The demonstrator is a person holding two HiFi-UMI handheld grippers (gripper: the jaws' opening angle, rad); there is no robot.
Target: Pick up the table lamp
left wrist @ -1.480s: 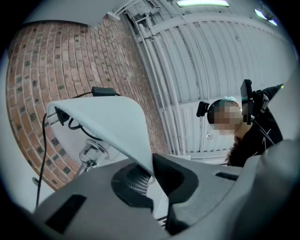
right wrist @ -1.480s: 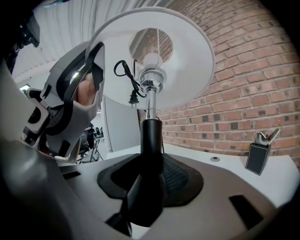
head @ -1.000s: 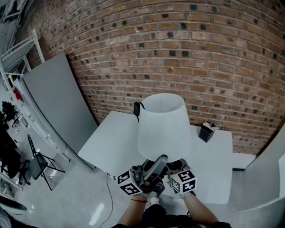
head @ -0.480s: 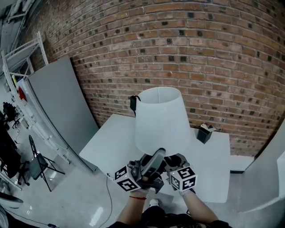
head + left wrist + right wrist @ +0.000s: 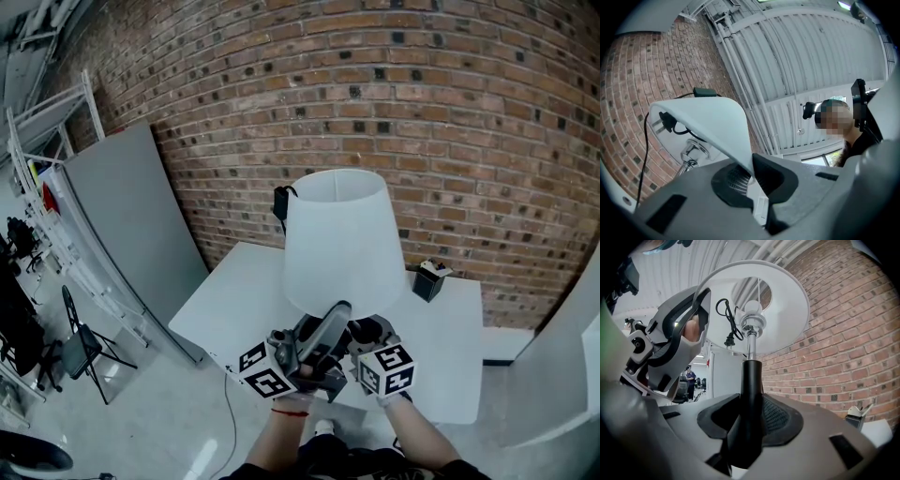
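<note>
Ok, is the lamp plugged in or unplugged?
Unplugged: its plug hangs loose inside the shade, prongs bare, in the left gripper view.

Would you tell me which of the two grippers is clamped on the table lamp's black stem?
The right gripper: its jaws grip the black cylindrical stem, while the left gripper pinches the lower rim of the white conical shade instead.

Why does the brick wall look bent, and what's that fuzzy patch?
Head view: the wide lens bows the brick wall. Left gripper view: dark rounded corners; the mosaic patch was added afterwards. Right gripper view: the close lamp stem looms large.
</note>
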